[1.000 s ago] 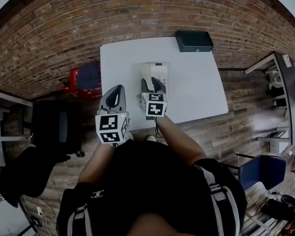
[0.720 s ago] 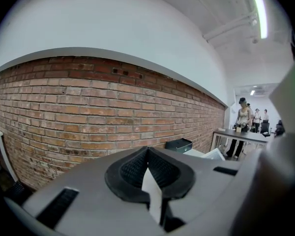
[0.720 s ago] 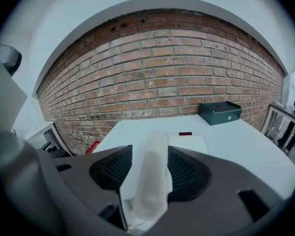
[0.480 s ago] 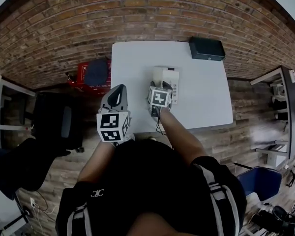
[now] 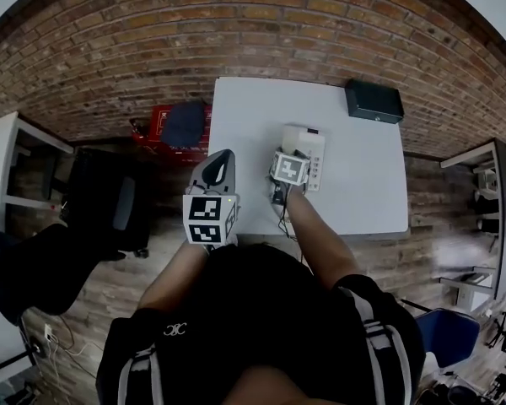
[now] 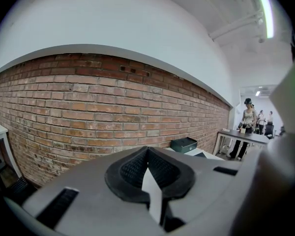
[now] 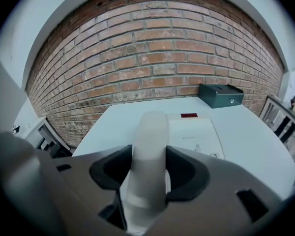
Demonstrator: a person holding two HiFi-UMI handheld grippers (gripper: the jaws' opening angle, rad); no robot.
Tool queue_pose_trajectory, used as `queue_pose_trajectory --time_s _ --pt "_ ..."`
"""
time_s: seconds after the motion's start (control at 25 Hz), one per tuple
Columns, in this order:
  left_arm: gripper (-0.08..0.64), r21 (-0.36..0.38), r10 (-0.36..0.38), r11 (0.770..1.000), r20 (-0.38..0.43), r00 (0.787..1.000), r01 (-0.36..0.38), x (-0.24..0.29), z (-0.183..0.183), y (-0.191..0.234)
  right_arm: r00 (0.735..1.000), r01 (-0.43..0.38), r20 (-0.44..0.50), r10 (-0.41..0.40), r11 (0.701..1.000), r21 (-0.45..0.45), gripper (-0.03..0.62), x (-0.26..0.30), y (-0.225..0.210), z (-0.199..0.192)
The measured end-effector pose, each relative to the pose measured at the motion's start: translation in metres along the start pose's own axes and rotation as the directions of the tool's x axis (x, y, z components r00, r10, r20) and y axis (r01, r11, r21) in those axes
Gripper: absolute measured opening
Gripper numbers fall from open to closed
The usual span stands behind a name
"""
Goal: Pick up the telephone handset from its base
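- Head view: the white rectangular table (image 5: 236, 116) carries the white plastic telephone base (image 5: 314, 142) near its middle. The right gripper (image 5: 288, 148) sits over the base's left side, and its marker cube hides most of the handset. The left gripper (image 5: 223, 157) hangs off the table's near-left edge, well apart from the phone. My worry is that the light base could drag or lift along with the handset if the pull goes sideways.
- Left gripper view: the left gripper (image 6: 147, 150) has its dark ribbed pads pressed together at the tips with nothing pinched. It faces the red brick wall (image 6: 88, 102) and can give no help steadying the base.
- Right gripper view: the pale, smooth, rounded telephone handset (image 7: 150, 129) lies in its cradle on the base (image 7: 195, 134), running straight between the jaws. The right gripper (image 7: 148, 163) is spread as wide as it goes and straddles the handset. Its pads stand just beside the handset's flanks, and I judge it not yet clamped. The slick, curved plastic could slip or tilt if the pads close off centre, or they could nip the base if they close too low.
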State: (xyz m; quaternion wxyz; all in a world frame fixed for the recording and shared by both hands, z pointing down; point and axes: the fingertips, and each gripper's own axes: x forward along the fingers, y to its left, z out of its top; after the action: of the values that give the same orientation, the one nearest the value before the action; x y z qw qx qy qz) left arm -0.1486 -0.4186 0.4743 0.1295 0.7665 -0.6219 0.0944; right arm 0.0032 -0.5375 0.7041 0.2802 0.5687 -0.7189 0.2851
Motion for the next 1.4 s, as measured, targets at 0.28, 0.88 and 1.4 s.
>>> queue_pose_trajectory --time_s 0.28,0.88,1.4 --pt "0.003 0.0 0.002 1.0 0.017 1.0 -0.002 -0.003 0.004 0.003 1.0 -0.018 0.008 0.018 1.0 -0.006 0.196 -0.011 0.003 0.004" --pt "0.003 0.004 -0.067 0.998 0.026 0.997 0.067 0.019 0.012 -0.019 0.913 -0.161 0.381 0.144 0.987 0.012 0.195 -0.124 0.008 0.078" --pt "0.003 0.039 -0.127 0.991 0.068 0.99 0.125 0.034 0.026 -0.045 0.71 -0.174 0.684 0.169 0.983 -0.063 0.195 -0.247 0.001 0.127"
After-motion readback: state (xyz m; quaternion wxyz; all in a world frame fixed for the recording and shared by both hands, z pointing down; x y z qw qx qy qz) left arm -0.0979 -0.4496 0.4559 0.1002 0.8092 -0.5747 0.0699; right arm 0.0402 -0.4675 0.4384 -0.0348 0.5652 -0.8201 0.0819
